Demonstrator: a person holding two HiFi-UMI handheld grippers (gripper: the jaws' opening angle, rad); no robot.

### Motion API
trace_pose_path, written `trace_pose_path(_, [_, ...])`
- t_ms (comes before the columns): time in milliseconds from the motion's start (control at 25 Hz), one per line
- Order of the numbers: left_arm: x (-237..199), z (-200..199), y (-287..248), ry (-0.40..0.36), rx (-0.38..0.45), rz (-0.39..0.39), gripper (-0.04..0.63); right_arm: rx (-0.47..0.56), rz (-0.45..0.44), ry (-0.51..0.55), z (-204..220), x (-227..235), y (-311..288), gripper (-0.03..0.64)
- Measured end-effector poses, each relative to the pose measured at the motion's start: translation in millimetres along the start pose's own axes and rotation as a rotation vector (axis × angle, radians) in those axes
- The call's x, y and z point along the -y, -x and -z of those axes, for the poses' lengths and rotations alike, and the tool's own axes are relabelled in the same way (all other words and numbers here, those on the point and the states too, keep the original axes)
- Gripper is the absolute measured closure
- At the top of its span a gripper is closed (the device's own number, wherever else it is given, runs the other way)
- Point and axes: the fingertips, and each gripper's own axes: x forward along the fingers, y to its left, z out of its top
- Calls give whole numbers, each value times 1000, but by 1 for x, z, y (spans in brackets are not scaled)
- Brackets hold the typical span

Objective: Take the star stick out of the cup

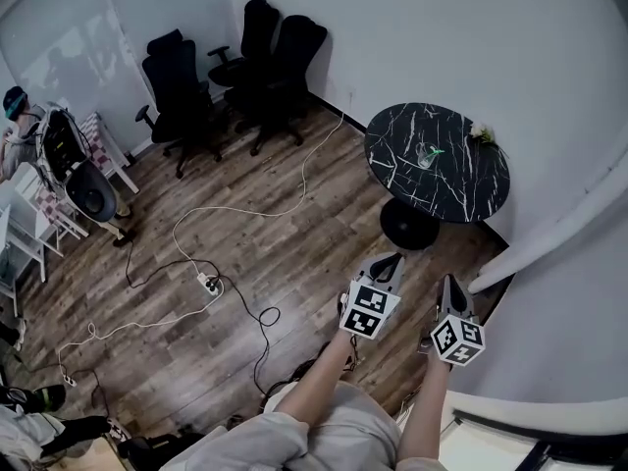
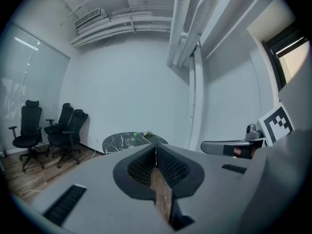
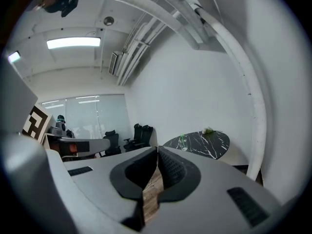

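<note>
A clear cup [image 1: 425,155] with a green star stick [image 1: 433,150] in it stands on a round black marble table [image 1: 397,170] by the white wall. The same cup [image 3: 183,142] shows small and far off in the right gripper view, and the table [image 2: 117,141] shows distant in the left gripper view. Both grippers hang over the wooden floor well short of the table. My left gripper [image 1: 390,260] is shut with nothing in it. My right gripper [image 1: 449,286] is shut and empty too, its jaws meeting at the tips.
Several black office chairs [image 1: 235,62] stand at the back wall. White and black cables [image 1: 211,285] with a power strip trail across the wooden floor. A small plant [image 1: 481,132] sits at the table's far edge. A white pipe [image 1: 549,234] slants down on the right. A person [image 1: 20,116] stands far left.
</note>
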Motion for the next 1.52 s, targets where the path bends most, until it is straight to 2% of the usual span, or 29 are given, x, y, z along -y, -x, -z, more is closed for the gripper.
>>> trace_pose_path(240, [-54, 2, -32, 49, -22, 3, 572, -38, 3, -3, 6, -11, -56, 581])
trace_pose_path(560, [-125, 7, -61, 85, -32, 14, 572, -15, 38, -30, 8, -26, -120, 581])
trace_pose_path(880, [-165, 14, -78, 125, -51, 17, 572, -41, 72, -51, 16, -24, -154, 581])
trace_pose_path(1040, [-177, 21, -86, 133, -68, 0, 572, -70, 41, -67, 21, -24, -175, 581])
trace_pose_path(1240, [-204, 16, -100, 131, -61, -60, 572, -80, -5, -68, 22, -26, -211, 581])
trace_pose_path(1400, [-217, 6, -115, 120, -67, -83, 572, -80, -34, -71, 11, -22, -236, 581])
trace_pose_path(1520, [-221, -4, -135, 107, -65, -117, 572, -83, -92, -69, -1, -10, -255, 581])
